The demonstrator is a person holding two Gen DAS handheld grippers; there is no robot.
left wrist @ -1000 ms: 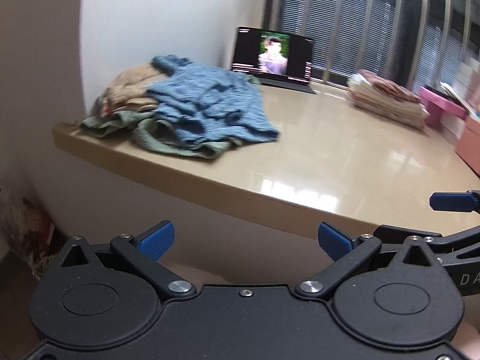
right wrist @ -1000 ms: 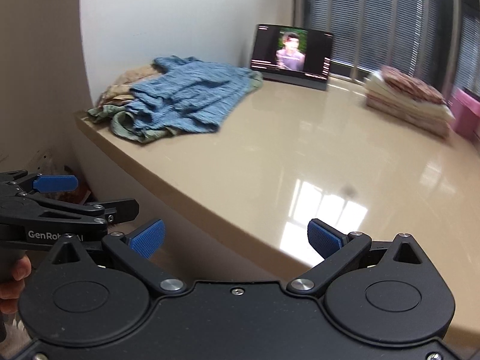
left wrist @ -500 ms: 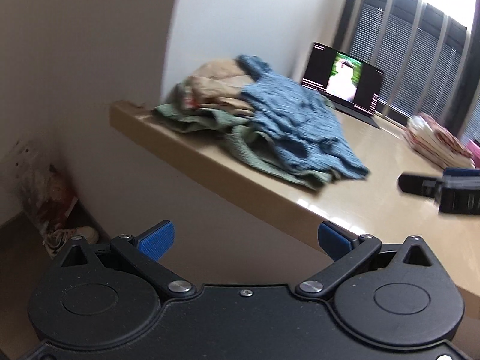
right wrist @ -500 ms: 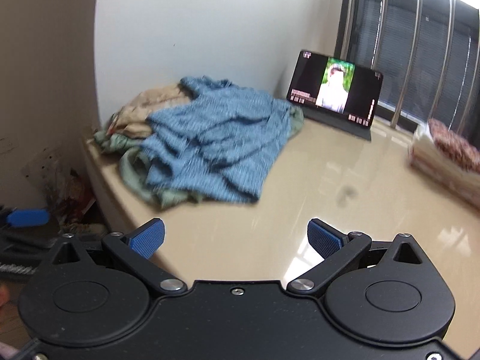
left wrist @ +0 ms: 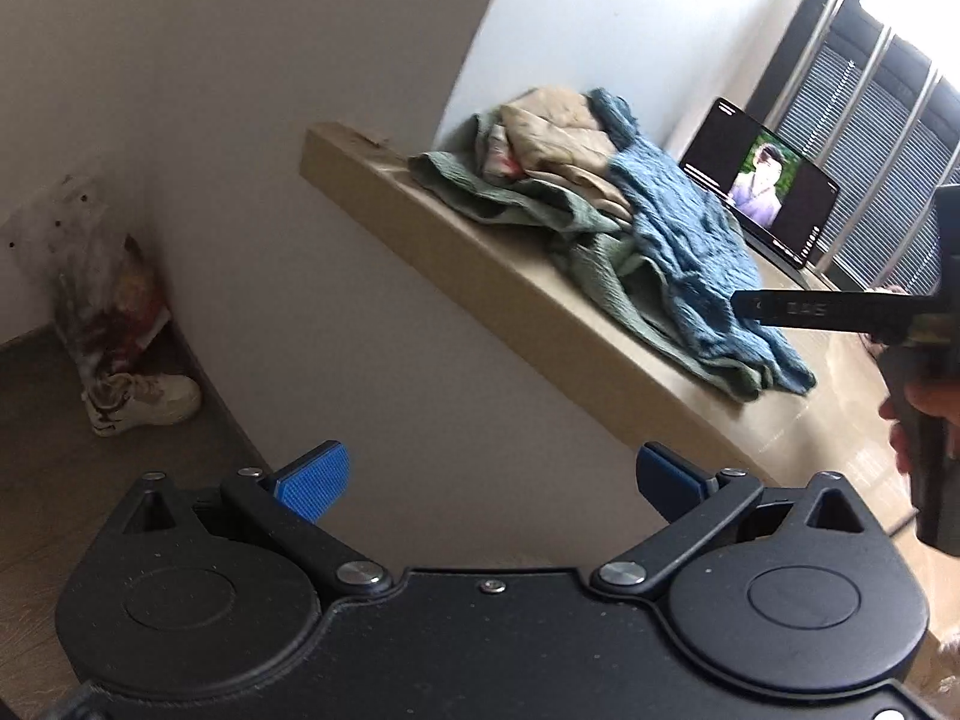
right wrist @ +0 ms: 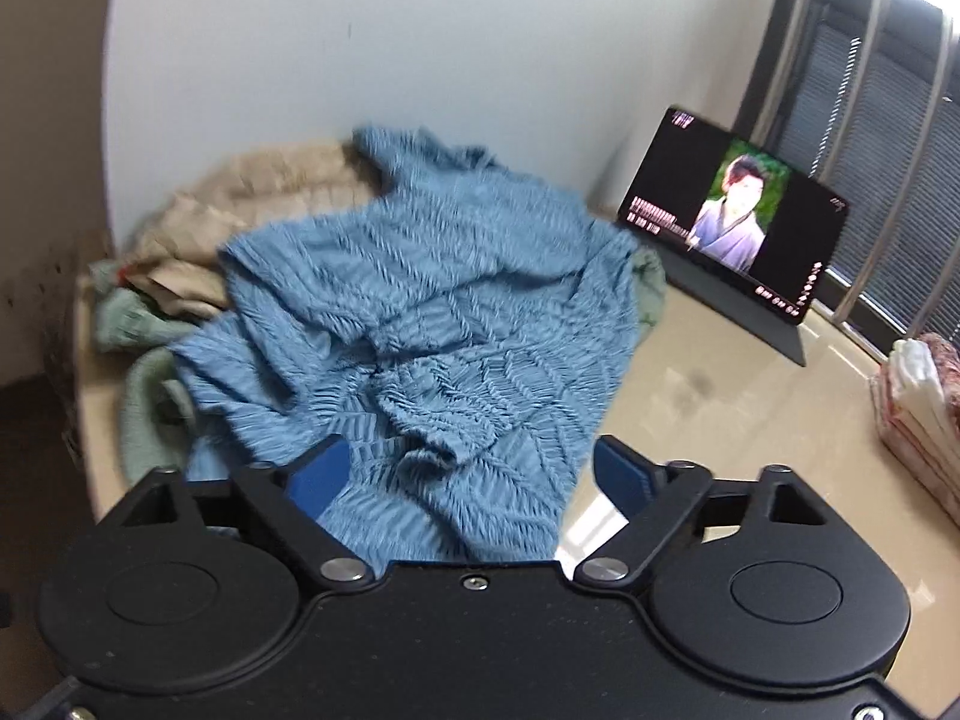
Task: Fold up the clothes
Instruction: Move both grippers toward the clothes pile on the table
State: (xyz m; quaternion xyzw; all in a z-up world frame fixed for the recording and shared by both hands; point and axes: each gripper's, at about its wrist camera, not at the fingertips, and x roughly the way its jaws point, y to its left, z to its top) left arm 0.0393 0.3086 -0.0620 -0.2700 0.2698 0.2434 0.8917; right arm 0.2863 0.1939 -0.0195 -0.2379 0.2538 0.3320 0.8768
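Right tool (right wrist: 468, 477) over blue garment (right wrist: 432, 312)

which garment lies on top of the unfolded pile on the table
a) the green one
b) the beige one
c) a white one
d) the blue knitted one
d: the blue knitted garment is draped over the pile, with the beige garment behind it and the green garment poking out from under its edge.

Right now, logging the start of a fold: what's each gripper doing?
Left gripper: open, empty, short of the table.
Right gripper: jaws closing over the blue garment, not yet pressing it.
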